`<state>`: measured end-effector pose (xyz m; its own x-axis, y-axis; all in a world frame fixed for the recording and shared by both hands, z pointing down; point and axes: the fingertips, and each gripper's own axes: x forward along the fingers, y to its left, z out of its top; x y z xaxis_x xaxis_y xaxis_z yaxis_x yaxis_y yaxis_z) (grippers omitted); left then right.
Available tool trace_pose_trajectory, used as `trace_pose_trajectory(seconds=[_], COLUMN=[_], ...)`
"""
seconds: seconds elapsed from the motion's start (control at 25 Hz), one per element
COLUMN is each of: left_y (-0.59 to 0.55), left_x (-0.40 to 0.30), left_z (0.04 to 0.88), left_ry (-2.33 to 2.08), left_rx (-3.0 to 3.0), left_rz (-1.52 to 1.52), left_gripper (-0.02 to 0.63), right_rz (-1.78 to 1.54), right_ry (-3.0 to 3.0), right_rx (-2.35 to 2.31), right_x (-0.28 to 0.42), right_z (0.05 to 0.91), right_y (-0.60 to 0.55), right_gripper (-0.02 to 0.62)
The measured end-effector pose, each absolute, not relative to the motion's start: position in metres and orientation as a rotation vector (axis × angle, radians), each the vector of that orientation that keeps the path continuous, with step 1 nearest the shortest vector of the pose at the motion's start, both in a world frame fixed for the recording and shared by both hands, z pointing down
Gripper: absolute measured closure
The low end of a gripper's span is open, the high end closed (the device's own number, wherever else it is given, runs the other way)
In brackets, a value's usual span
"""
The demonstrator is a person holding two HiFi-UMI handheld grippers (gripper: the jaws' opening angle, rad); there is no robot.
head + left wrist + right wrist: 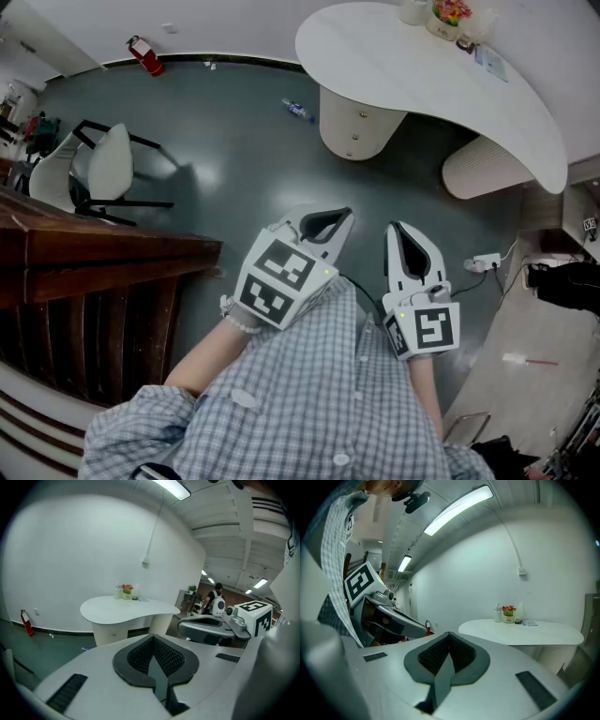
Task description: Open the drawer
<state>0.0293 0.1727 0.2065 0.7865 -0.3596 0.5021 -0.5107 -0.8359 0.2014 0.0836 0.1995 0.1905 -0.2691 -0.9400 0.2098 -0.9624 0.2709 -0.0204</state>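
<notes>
No drawer front shows plainly; the white pedestal (pixel 354 122) under the curved white table (pixel 422 70) carries two small knobs, and it also shows in the left gripper view (pixel 112 632). I hold both grippers close to my chest, high over the grey floor and well short of the table. My left gripper (pixel 330 223) is shut with nothing between its pads (pixel 151 639). My right gripper (pixel 405 232) is shut and empty too (pixel 449 637). Each gripper shows in the other's view: the right gripper (pixel 211 625) and the left gripper (pixel 384 616).
A dark wooden counter (pixel 94 253) stands at my left, with a white chair (pixel 108 164) behind it. A fire extinguisher (pixel 145 54) is by the far wall, a plastic bottle (pixel 298 110) lies on the floor, and a power strip (pixel 483 262) lies at right. Flowers and bottles (pixel 448 14) stand on the table.
</notes>
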Motion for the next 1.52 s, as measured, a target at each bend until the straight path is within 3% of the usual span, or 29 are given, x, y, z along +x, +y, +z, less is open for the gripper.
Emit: trace_pose_trajectory(seconds=[1.52], left_y=[0.144], left_x=[-0.021], left_z=[0.204], left_ry=[-0.623], left_rx=[2.689], left_rz=[0.625], left_gripper=[0.606], right_rz=[0.264], right_ry=[-2.258], right_rx=[1.920], right_x=[0.057], right_z=[0.196], right_y=[0.187], right_gripper=[0.586])
